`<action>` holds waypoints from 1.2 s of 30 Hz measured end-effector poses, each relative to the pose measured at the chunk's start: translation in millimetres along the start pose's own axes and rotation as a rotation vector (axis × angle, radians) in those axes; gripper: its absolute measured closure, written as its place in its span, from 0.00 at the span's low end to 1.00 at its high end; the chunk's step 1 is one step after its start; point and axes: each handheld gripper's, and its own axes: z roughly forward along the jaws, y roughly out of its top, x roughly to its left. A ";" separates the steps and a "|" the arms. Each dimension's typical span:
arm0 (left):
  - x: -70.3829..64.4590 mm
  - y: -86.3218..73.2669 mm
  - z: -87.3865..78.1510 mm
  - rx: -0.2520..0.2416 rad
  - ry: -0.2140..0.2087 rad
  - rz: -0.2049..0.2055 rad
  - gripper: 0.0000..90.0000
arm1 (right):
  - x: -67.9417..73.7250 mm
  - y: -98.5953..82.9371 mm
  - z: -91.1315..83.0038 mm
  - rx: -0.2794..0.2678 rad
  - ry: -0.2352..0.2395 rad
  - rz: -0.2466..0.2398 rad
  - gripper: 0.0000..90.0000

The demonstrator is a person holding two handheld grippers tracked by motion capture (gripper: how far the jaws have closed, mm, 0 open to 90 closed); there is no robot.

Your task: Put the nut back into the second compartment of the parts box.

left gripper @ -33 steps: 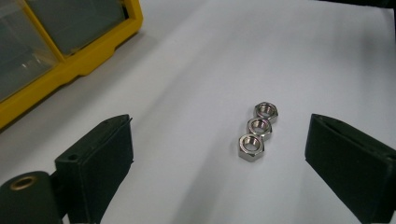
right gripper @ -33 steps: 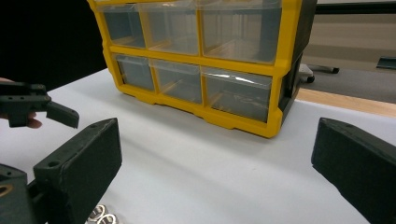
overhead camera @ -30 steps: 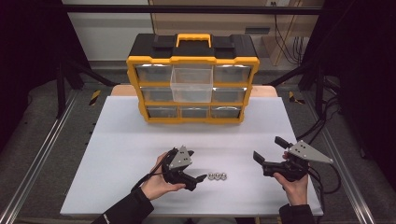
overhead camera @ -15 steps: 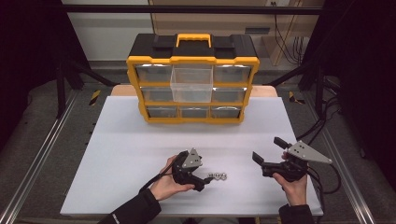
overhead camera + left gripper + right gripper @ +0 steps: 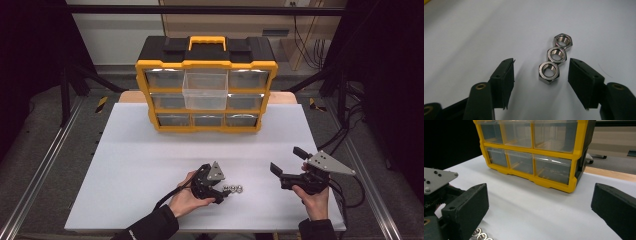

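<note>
White tabletop (image 5: pixel 150 165) near you carries three nuts (image 5: pixel 554 58) touching in a row that runs away from your left gripper (image 5: pixel 541 75), whose spread jaws flank the nearest nut, while your right gripper (image 5: pixel 285 167), also open, idles well apart.

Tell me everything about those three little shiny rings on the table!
They are three hex nuts: small six-sided pieces of shiny silver metal, each with a round threaded hole through the middle. They lie flat on the white table, touching side to side in a short, slightly slanted row. The left gripper is right over them with its jaws open; the nearest nut sits between the jaws, untouched. Nothing else rests on them.
</note>
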 end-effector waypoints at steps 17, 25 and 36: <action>-3.4 2.5 7.8 0.036 -0.018 -0.025 0.62 | -0.1 0.6 -0.7 -0.005 0.000 0.007 0.02; -4.8 3.3 7.7 0.043 -0.033 -0.027 0.70 | -0.5 0.9 -1.4 -0.005 -0.002 0.003 0.02; -6.9 4.2 6.7 0.056 -0.026 -0.031 0.77 | 0.1 1.0 -1.2 -0.003 -0.002 0.005 0.02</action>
